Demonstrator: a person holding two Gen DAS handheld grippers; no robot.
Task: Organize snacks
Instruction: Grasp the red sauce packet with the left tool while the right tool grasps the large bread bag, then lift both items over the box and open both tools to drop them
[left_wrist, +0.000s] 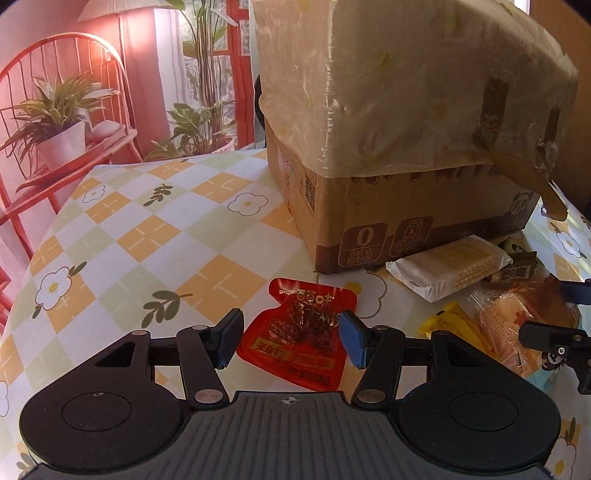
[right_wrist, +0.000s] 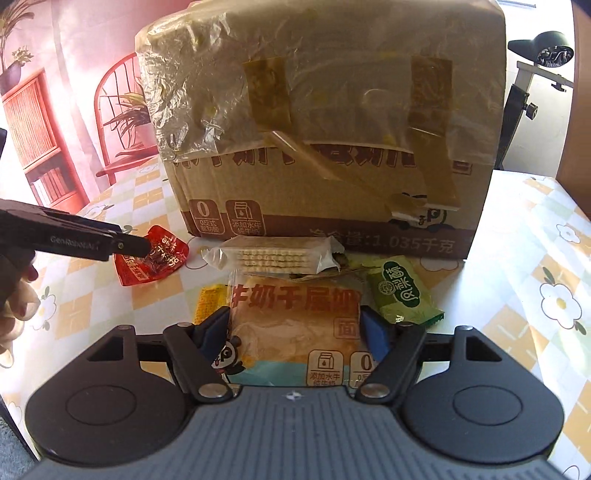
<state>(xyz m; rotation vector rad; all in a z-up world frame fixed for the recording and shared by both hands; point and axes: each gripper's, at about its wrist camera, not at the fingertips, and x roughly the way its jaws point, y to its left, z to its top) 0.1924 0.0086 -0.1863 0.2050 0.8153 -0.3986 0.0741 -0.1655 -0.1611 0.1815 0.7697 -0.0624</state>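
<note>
Pick-up step: left gripper (left_wrist: 291, 338) spread astride red packet (left_wrist: 299, 332), right gripper (right_wrist: 293, 328) spread astride bread pack (right_wrist: 295, 325); next, closing and lifting toward box (right_wrist: 325, 147).

Cardboard box (right_wrist: 325, 147) blocks behind (snacks crowd its foot); tablecloth (left_wrist: 147, 236) leftward open.

table with flower-check cloth (right_wrist: 535, 229) bearing a cardboard box (right_wrist: 332, 206) at frame centre. before it lie a red sachet (right_wrist: 162, 258), wafer pack (right_wrist: 273, 254), green packet (right_wrist: 402, 291) and bread pack (right_wrist: 295, 325).

Cardboard box (right_wrist: 332, 147) at back of table (right_wrist: 517, 258); wafer pack (right_wrist: 273, 254) before it, bread pack (right_wrist: 295, 325) nearest.
</note>
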